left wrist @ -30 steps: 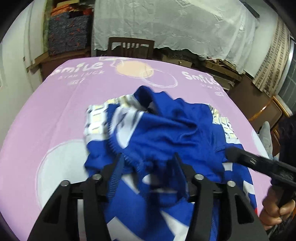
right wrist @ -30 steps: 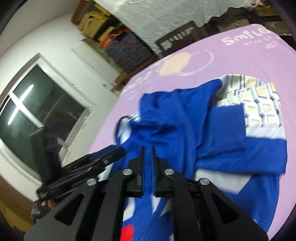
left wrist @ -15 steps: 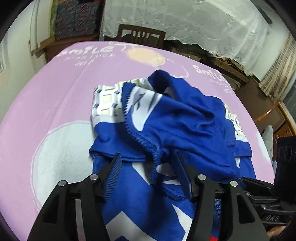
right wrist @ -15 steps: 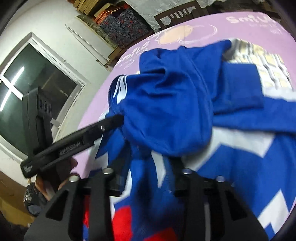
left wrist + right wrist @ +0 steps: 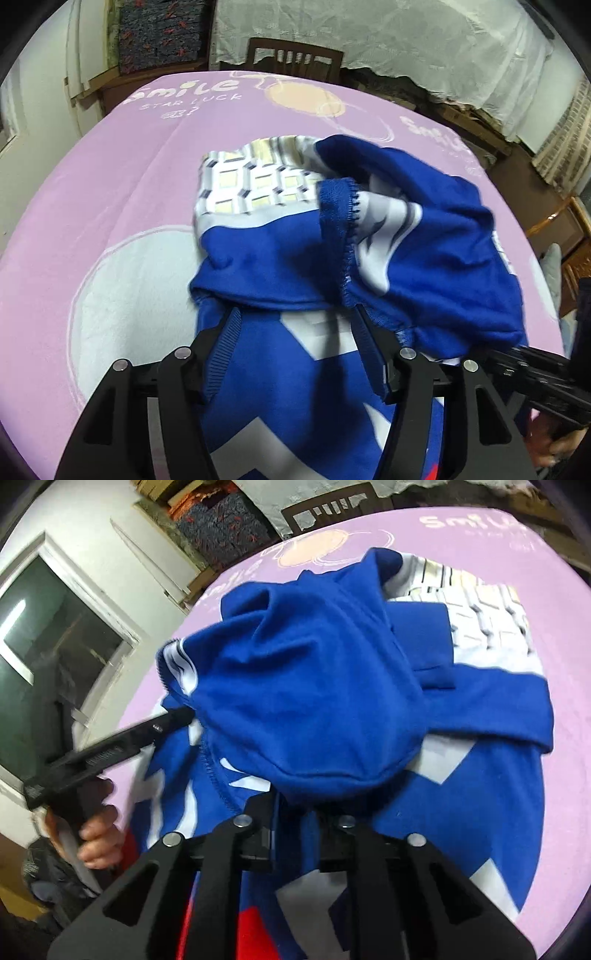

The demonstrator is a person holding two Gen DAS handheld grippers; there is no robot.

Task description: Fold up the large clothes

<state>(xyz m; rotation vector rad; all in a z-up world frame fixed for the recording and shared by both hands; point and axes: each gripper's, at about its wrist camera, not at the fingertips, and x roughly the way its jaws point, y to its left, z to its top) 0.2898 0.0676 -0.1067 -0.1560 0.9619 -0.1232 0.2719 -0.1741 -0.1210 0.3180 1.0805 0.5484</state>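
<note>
On pink tablecloth (image 5: 110, 177), blue garment (image 5: 280, 365) between wide left claw (image 5: 295, 325), right claw (image 5: 295, 805) just pinched onto its fold.

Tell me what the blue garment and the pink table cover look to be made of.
Blue garment: soft matte knit, probably fleece or sweatshirt jersey, given its ribbed hem and stitched seam. Pink table cover: matte, slightly fuzzy printed fabric, possibly a blanket; the exact fibre is unclear.

The pink cover (image 5: 110, 177) on the table reads "Smile" with "STAR LUCK" beneath it, far beyond the left fingers (image 5: 225, 343). A second, partly cut "Smil" print (image 5: 454, 518) shows beyond the right fingers; its smaller lines are unreadable.
</note>
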